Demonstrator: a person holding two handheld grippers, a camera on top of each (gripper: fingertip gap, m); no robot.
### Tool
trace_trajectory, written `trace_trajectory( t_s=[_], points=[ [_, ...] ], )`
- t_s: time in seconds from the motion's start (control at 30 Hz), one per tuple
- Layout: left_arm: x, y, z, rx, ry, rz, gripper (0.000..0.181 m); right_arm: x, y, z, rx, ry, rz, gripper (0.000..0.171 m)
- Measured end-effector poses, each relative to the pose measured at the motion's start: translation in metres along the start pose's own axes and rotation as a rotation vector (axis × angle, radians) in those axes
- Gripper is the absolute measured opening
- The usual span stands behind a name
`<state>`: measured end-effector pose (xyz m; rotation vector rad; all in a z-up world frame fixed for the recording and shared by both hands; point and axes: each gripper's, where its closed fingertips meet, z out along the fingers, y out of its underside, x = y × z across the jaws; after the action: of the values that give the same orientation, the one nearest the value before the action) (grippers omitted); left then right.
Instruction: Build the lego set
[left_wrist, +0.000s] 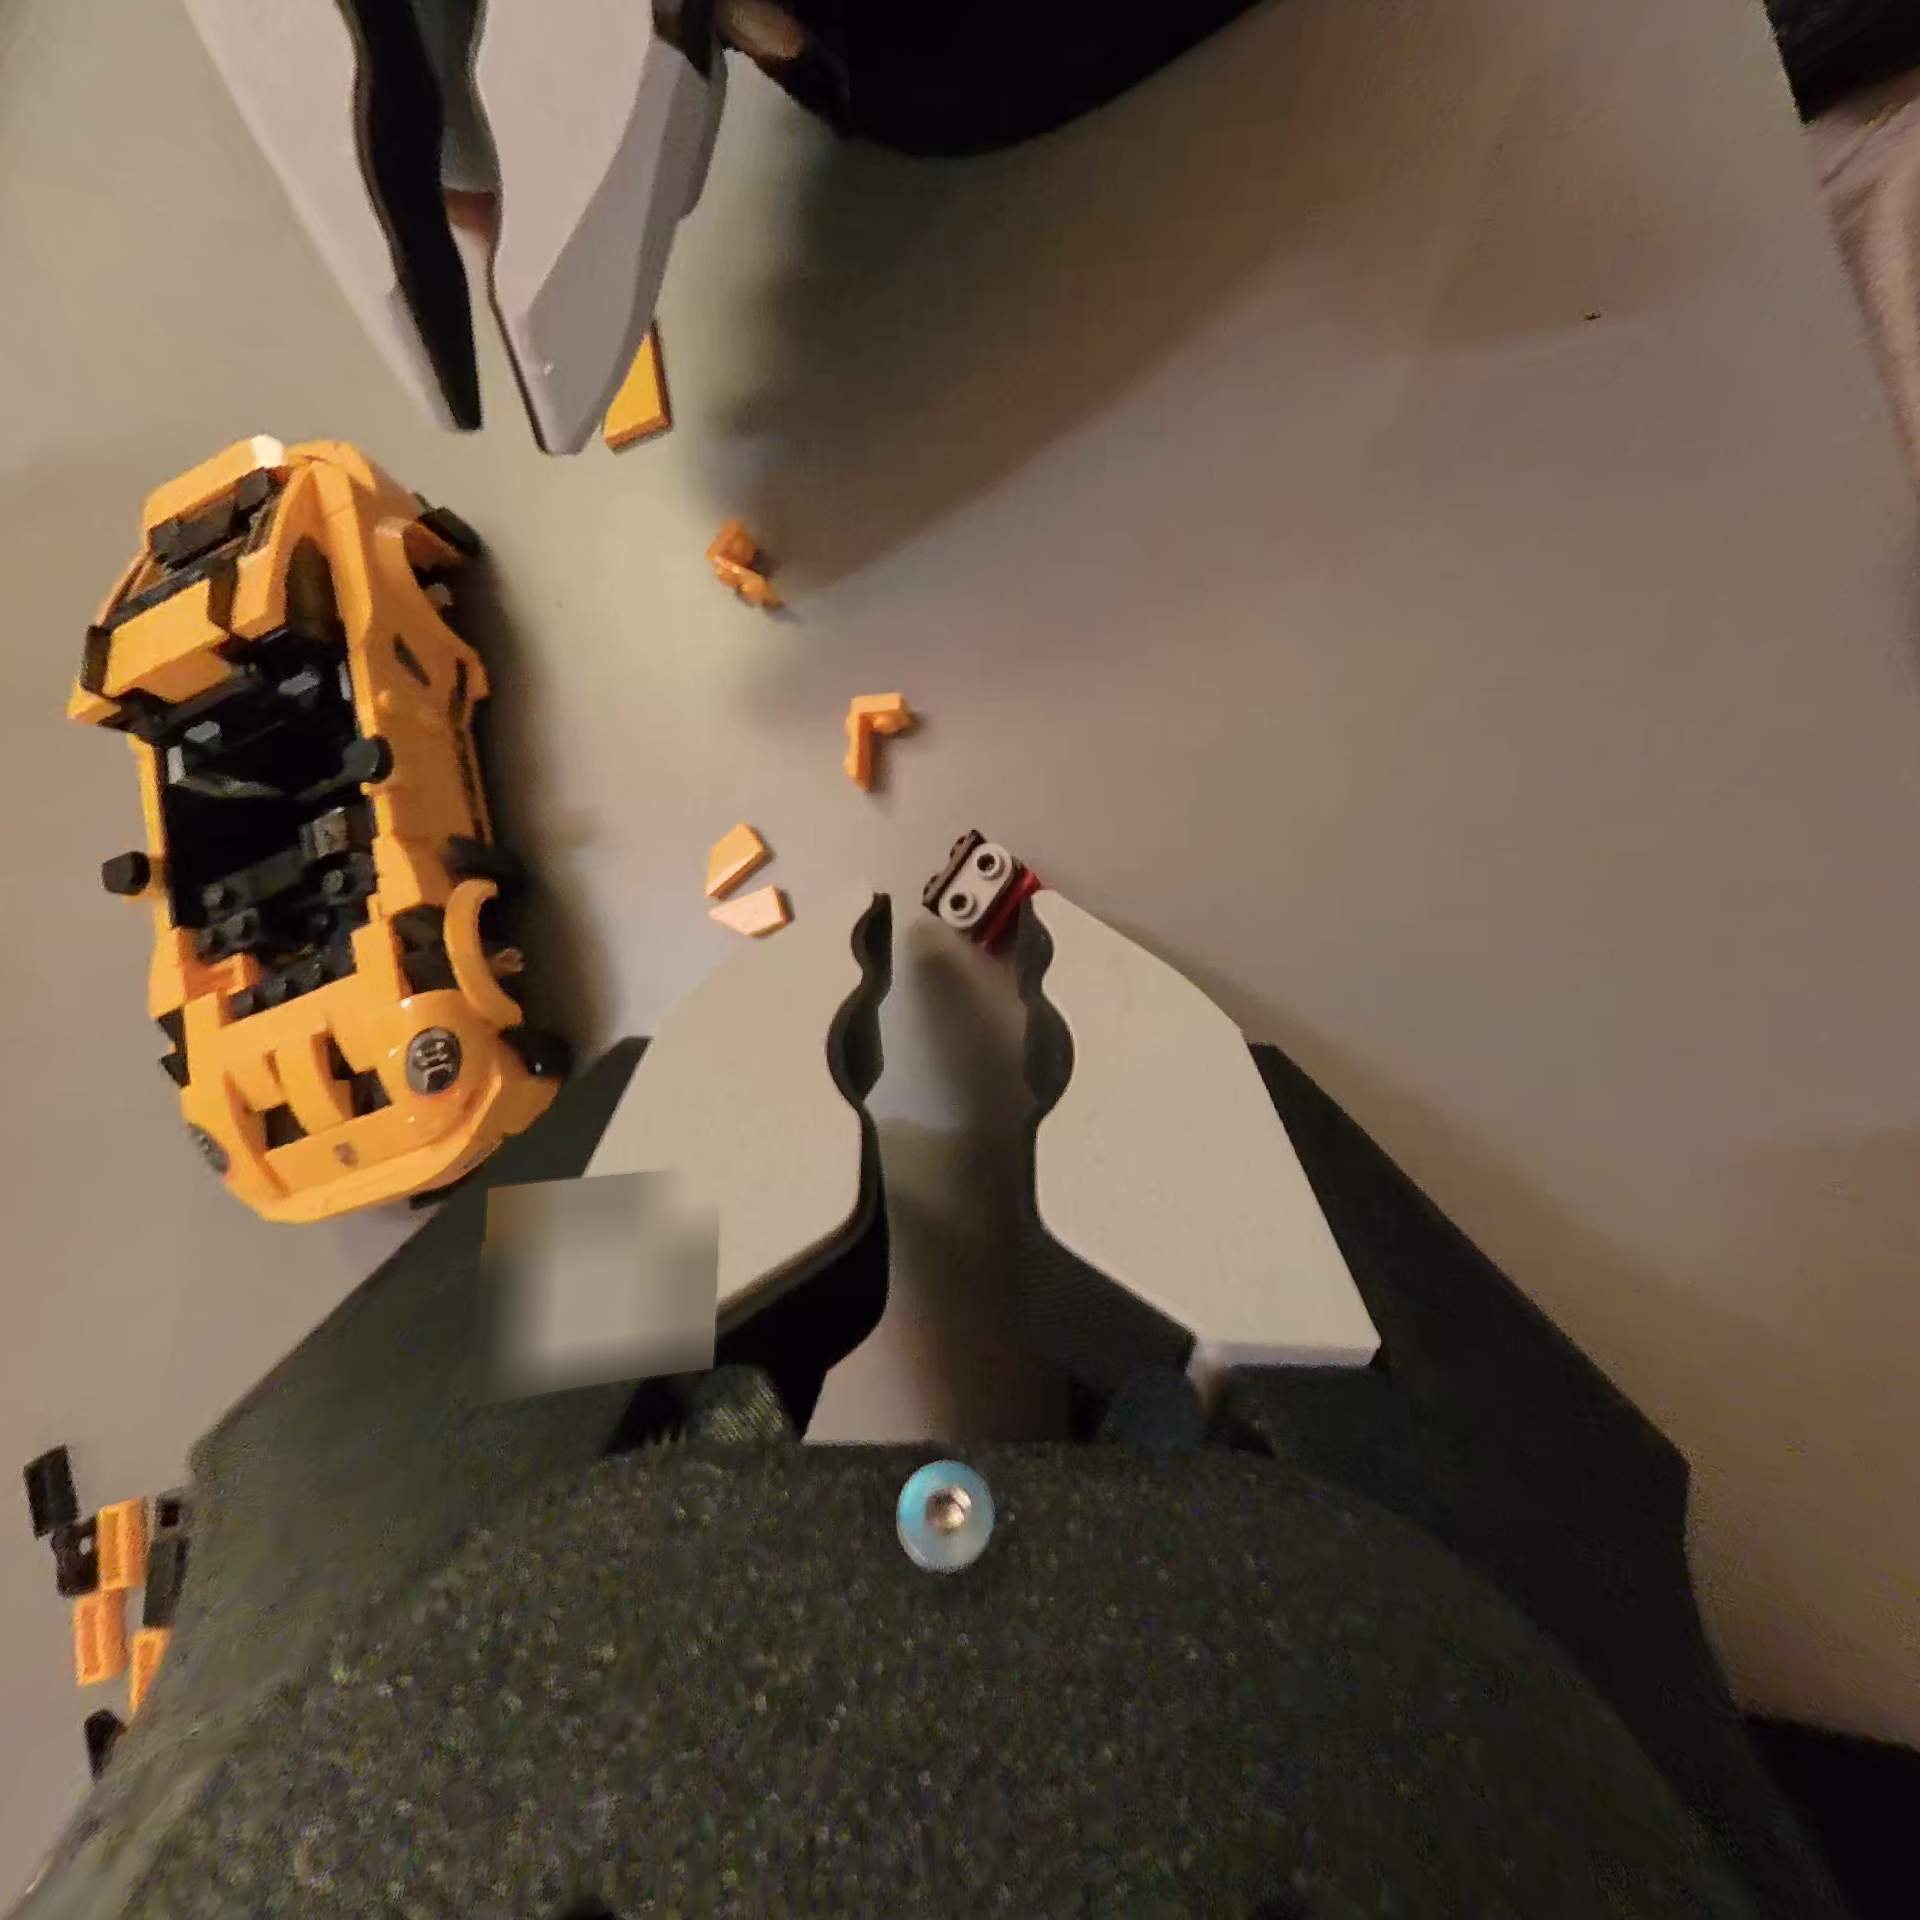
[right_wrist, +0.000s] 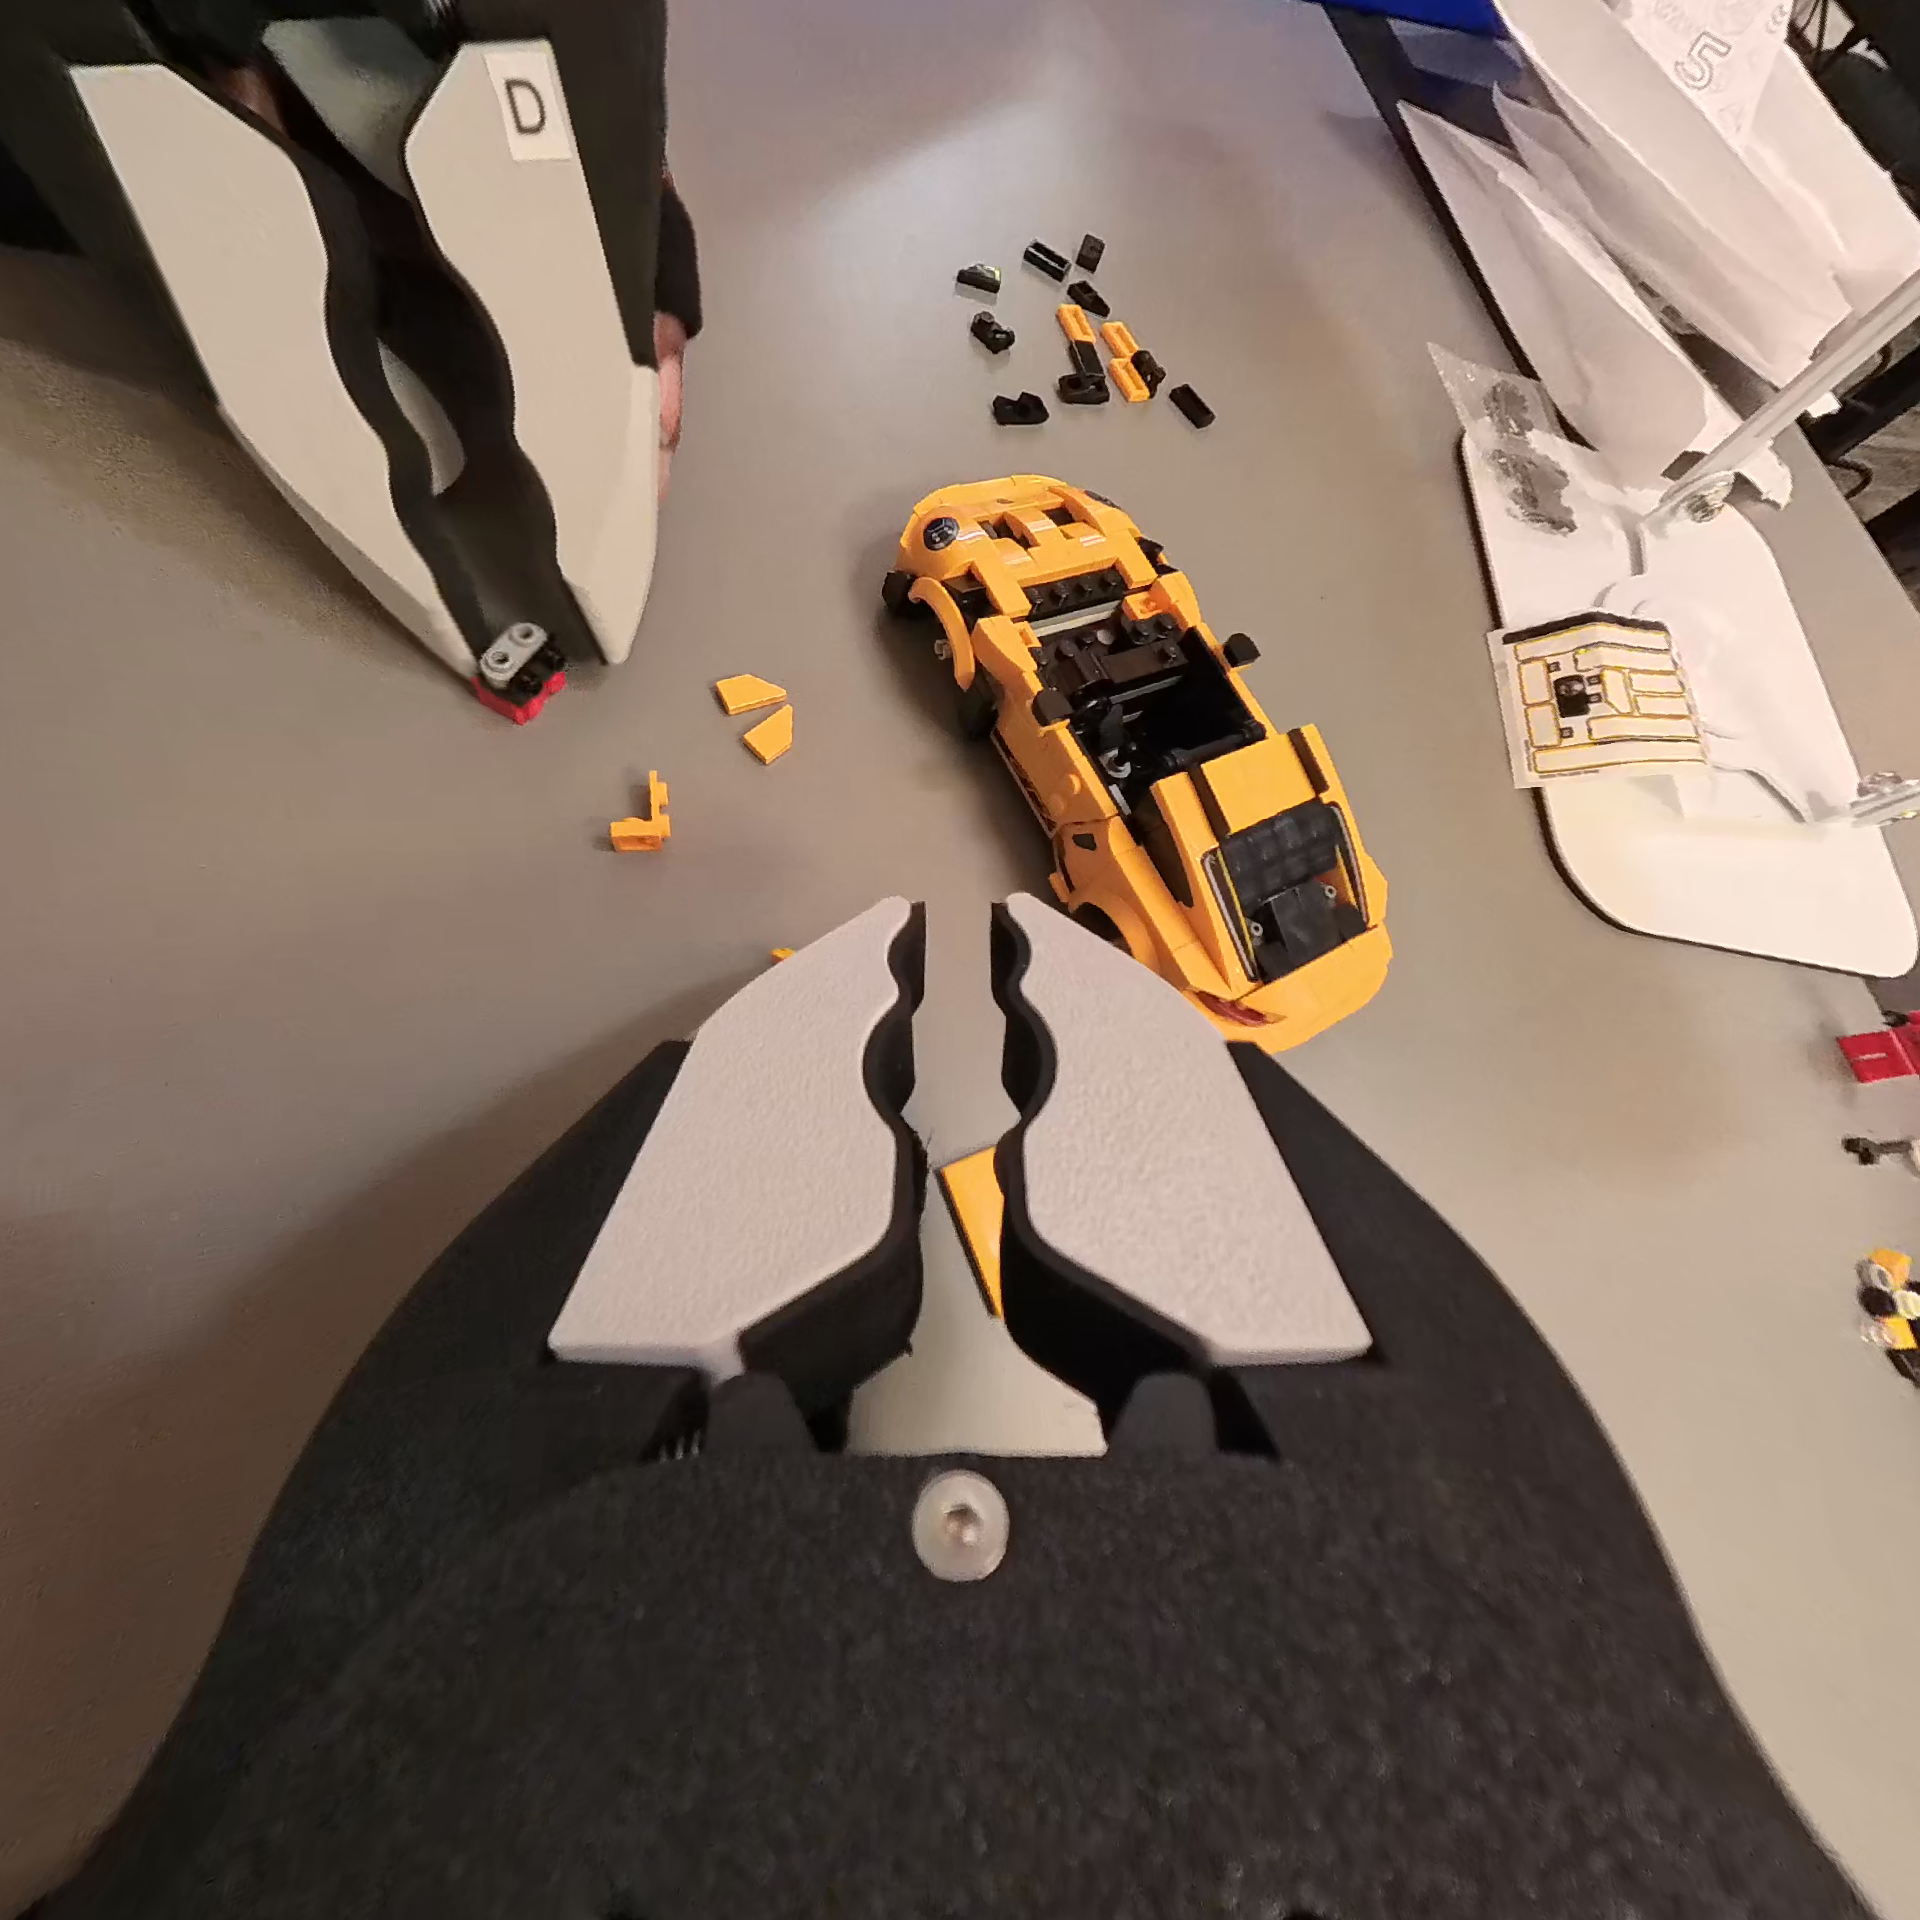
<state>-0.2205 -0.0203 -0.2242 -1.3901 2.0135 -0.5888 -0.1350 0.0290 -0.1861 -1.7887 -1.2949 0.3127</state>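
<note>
A plain grey tabletop (right_wrist: 312, 935) fills both views, lit warmly from above, with soft shadows under the tools. A half-built orange and black lego car (right_wrist: 1132, 748) lies near the middle of the table, its cabin open and studs showing.

The left gripper (left_wrist: 956, 904) has its tips down at the table with a gap between its jaws. A small grey, black and red brick assembly (left_wrist: 979, 885) sits at the tips, touching the right finger; whether it is actually pinched cannot be told. The right gripper (right_wrist: 956, 914) hangs over the table with its jaws slightly apart and nothing between the tips. A flat orange tile (right_wrist: 971, 1205) lies on the table below it, seen through the gap between the fingers.

Loose pieces are scattered between the two tools: two orange wedge tiles (right_wrist: 758, 712) and an orange L-shaped bracket (right_wrist: 642, 816). Beyond the car's nose lies a cluster of small black and orange parts (right_wrist: 1091, 332).

Along the table's right edge sit a white board (right_wrist: 1766, 883), a sticker sheet (right_wrist: 1595, 707), crumpled white paper bags (right_wrist: 1662, 187) and a few more small bricks (right_wrist: 1886, 1309). The room beyond is dark and unclear.
</note>
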Motion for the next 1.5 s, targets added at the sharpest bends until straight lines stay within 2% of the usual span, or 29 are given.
trace_trajectory(
  t_s=[0.5, 0.77, 1.0, 1.2, 1.27, 1.37, 1.43, 1.5],
  points=[
    [-0.024, -0.001, -0.013, 0.067, -0.095, -0.094, 0.017, -0.001, 0.020, -0.006, -0.090, -0.038, 0.035, 0.016],
    [-0.019, -0.004, -0.007, 0.053, -0.068, -0.101, 0.019, -0.007, 0.034, -0.017, -0.159, -0.086, 0.034, 0.018],
    [-0.009, -0.002, 0.005, -0.015, 0.013, -0.156, 0.022, -0.043, -0.002, -0.006, -0.042, -0.210, -0.039, 0.016],
    [-0.004, -0.008, 0.008, -0.007, 0.052, -0.197, 0.024, -0.064, -0.007, 0.014, -0.050, -0.259, -0.074, 0.016],
    [-0.003, -0.008, 0.011, -0.018, 0.047, -0.194, 0.017, -0.068, -0.010, 0.015, -0.048, -0.272, -0.082, 0.016],
    [-0.004, -0.009, 0.012, -0.019, 0.021, -0.160, 0.016, -0.068, -0.008, 0.016, -0.059, -0.263, -0.084, 0.016],
    [-0.007, -0.013, 0.010, 0.010, -0.013, -0.141, 0.016, -0.067, -0.012, 0.016, -0.047, -0.251, -0.075, 0.016],
    [-0.010, -0.027, 0.002, 0.111, -0.049, -0.101, 0.016, -0.063, -0.019, 0.016, -0.006, -0.229, -0.052, 0.016]
  ],
)
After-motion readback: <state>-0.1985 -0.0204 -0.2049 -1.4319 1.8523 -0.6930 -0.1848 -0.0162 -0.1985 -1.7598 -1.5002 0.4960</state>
